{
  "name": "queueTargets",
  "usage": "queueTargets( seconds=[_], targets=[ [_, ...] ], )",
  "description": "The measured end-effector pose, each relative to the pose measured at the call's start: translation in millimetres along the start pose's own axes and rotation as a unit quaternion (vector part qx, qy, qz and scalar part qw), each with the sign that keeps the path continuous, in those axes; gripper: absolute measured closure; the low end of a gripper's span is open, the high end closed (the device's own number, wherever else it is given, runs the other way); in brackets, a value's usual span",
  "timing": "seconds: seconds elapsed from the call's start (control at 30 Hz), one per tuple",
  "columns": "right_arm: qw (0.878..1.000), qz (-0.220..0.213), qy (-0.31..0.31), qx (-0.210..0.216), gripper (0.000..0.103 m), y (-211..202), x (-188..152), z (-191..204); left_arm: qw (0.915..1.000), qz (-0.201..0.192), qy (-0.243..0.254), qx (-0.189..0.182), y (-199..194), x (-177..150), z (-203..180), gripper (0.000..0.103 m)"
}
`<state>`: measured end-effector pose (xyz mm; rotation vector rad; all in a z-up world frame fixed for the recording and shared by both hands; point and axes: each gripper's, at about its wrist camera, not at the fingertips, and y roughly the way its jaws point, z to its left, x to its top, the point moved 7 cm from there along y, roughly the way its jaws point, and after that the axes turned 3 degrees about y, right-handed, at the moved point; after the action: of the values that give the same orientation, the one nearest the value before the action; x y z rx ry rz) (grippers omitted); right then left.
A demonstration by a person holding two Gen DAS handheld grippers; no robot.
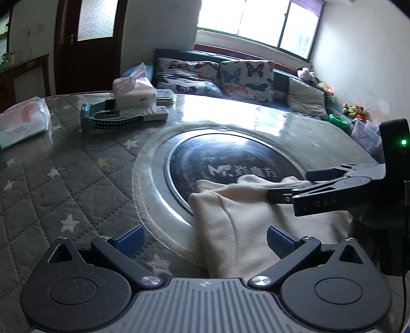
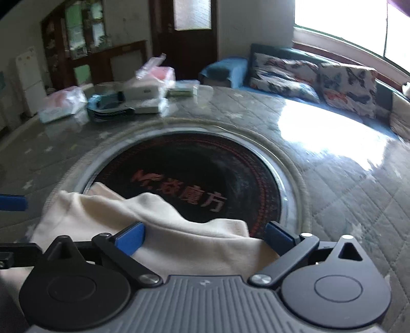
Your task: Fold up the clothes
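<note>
Fig.: cream garment (image 1: 238,230) lying on a round tabletop (image 1: 77,184) w/ a grey quilted, star-print cover under a clear glossy sheet. Garment sits at the near edge, its far folds overlapping the rim and part of the black round hotplate (image 1: 230,158) set in the tabletop's centre; printed characters on the plate are partly covered by the cloth.

Left gripper (image 1: 205,242): jaws spread wide, blue pads apart, one over the quilted cover, the other over the garment; nothing pinched between them.

Right gripper (image 2: 205,238): jaws at full spread, blue pads on either side of a raised fold of the garment (image 2: 164,230), cloth between them but not pressed. In the left wrist view the right gripper (image 1: 294,187) enters from the right side, its fingers low over the garment's far fold; contact there can't be told.

Far-left edge of the tabletop: tissue box (image 1: 135,89), remote control (image 1: 143,114), blue-and-black item (image 1: 102,117) just beside it, and a soft tissue pack (image 1: 23,120) well apart toward the left edge. Right wrist view is motion-blurred.

Beyond the far edge: sofa (image 1: 282,82) w/ butterfly-print cushions (image 1: 246,76) under a bright window (image 1: 256,20); dark wooden door (image 1: 89,38) at left.
</note>
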<state>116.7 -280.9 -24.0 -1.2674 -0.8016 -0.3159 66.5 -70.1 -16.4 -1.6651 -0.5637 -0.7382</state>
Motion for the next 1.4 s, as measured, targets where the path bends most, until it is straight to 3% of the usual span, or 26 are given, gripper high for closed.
queueTargets(
  seconds=[0.4,0.67,1.0,1.4],
  targets=[
    [0.999,-0.031,0.016,-0.006,0.000,-39.2,-3.5,-21.9,0.9976,0.024,0.014,0.063,28.5,20.3,0.7,0.000],
    [0.997,-0.032,0.040,0.056,0.000,-54.9,-20.2,-29.9,0.9938,0.040,0.049,0.091,53.6,34.5,-4.5,0.000],
    [0.999,-0.019,0.039,0.033,0.000,-45.4,-23.5,-31.6,0.9909,0.056,0.062,0.105,69.8,34.9,-6.9,0.000],
    [1.000,-0.019,0.007,-0.010,0.000,-55.5,-24.8,-21.2,0.9902,0.043,0.067,0.115,55.8,38.5,-12.2,0.000]
  ],
)
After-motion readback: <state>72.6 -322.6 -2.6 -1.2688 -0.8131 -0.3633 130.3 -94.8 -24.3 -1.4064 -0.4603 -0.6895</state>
